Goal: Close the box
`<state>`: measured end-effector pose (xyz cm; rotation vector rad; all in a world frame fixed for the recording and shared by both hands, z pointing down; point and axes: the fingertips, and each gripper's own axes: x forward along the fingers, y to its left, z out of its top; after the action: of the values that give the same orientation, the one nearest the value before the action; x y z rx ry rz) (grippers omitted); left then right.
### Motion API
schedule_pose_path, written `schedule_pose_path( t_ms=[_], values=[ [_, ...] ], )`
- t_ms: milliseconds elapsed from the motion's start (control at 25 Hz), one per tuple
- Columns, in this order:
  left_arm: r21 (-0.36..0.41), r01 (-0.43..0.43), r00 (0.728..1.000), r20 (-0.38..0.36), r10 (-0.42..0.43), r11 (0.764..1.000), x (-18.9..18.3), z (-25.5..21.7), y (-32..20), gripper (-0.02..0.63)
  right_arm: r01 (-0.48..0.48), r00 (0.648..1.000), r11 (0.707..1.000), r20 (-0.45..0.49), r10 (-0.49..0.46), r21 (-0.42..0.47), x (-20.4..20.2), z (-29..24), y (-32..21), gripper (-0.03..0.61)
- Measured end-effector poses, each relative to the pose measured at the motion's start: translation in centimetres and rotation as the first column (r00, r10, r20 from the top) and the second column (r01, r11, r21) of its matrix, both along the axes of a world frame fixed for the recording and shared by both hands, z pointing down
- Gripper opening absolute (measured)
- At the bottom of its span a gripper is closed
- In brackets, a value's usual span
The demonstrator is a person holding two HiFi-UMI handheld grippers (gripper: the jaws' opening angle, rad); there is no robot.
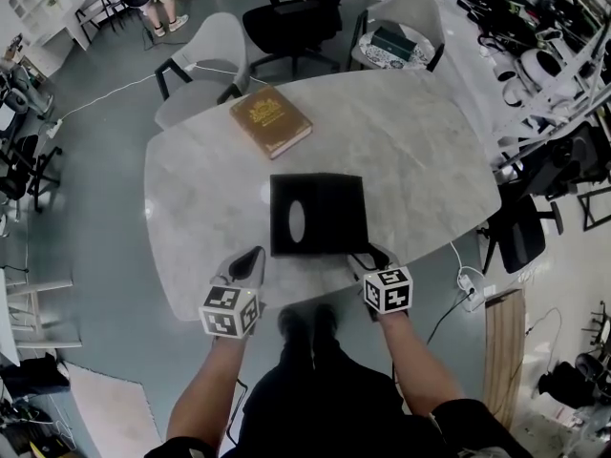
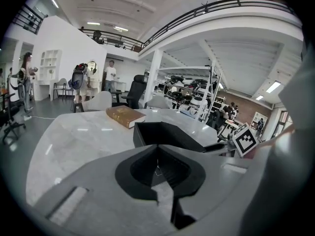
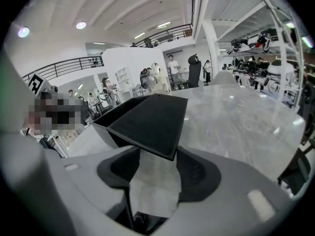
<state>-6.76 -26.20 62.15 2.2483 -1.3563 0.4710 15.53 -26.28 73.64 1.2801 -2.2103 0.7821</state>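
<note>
matte black box (image 1: 325,219), square from above, sits flat on the pale marble table (image 1: 410,141), close to its near edge. not shut: in the right gripper view a flat black lid flap (image 3: 150,119) stands tilted over the box's right part, near corner jutting past the wall, dark interior open to its left. pale oval patch on the top's left part, nature unclear

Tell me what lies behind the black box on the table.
A brown book lies behind the black box, apart from it, on the table. The tabletop beneath the box is covered.
</note>
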Motion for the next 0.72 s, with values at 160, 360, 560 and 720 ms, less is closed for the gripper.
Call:
schedule_pose_path(
  t_ms=[160,360,560,720],
  values=[
    [0.008,0.002,1.0,-0.003,-0.002,1.0,0.4,-1.1,0.3,0.011,0.022,1.0,0.999,0.003,-0.022,0.022,0.3,-1.6,0.4,0.238],
    [0.018,0.006,1.0,-0.003,-0.006,1.0,0.6,-2.5,0.6,0.011,0.059,0.991,0.996,0.12,-0.067,0.073,0.0,-4.6,1.0,0.236],
    [0.018,0.022,1.0,0.001,-0.022,1.0,0.4,-2.9,1.0,0.011,-0.005,0.94,0.998,0.34,-0.018,0.068,0.0,-7.2,0.5,0.236],
    [0.015,0.032,0.999,0.005,-0.032,0.999,0.6,-3.4,1.5,0.011,-0.102,0.881,0.994,0.467,0.077,0.027,0.8,-8.5,0.0,0.135]
  ],
)
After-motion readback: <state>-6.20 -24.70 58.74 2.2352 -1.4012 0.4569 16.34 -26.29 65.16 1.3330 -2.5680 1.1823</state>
